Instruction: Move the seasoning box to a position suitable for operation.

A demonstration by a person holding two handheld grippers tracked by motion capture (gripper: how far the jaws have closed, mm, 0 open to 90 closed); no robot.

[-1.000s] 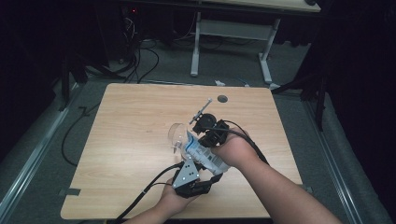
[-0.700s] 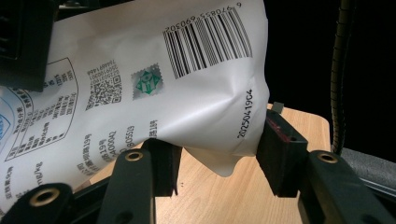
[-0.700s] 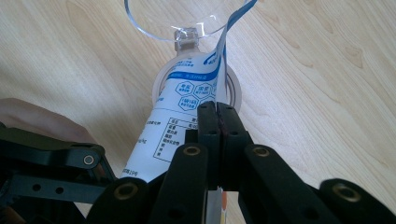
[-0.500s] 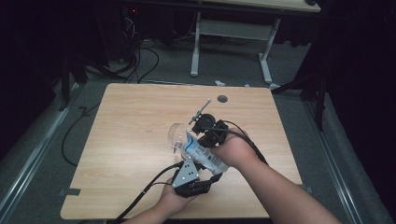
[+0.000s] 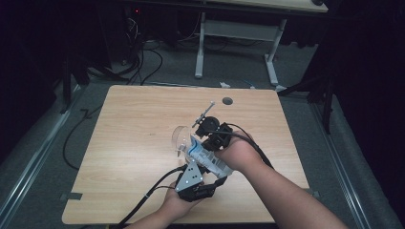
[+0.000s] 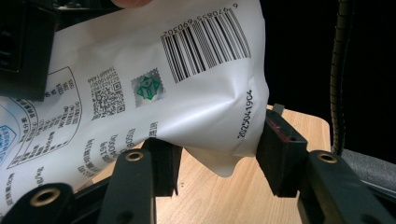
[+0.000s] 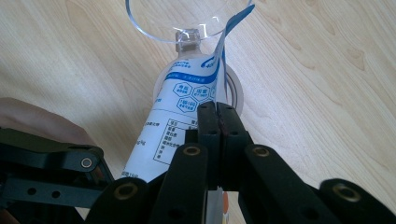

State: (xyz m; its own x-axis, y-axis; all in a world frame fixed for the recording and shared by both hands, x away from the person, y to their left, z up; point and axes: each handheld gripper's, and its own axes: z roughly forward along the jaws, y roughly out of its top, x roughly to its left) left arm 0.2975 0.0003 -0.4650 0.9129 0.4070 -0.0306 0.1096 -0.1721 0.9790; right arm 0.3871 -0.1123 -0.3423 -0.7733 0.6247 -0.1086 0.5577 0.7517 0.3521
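Little is changing against the earlier high views: both hands, the pouch and the glass are sitting where they sat, with at most a slight shift of the right hand.

The white pouch is hanging above the near middle of the table, stretched between the two grippers, its upper end slanting toward a clear glass standing just beside it. The left gripper is pinching the pouch's lower end; in the left gripper view its jaws are standing fairly wide, the pouch bulging between them and creasing against the right pad. The right gripper is clamping the pouch's top edge; in the right gripper view its jaws are pressed nearly together on the thin edge of the pouch.

Hard to read: the print on the pouch is too small to make out apart from a barcode and a date stamp. The glass's rim is cut off by the top of the right gripper view, and its foot is half hidden behind the pouch. A small metal piece beyond the right gripper is too small to identify.

Around: a round hole near the table's far edge, cables lying on the floor beyond.
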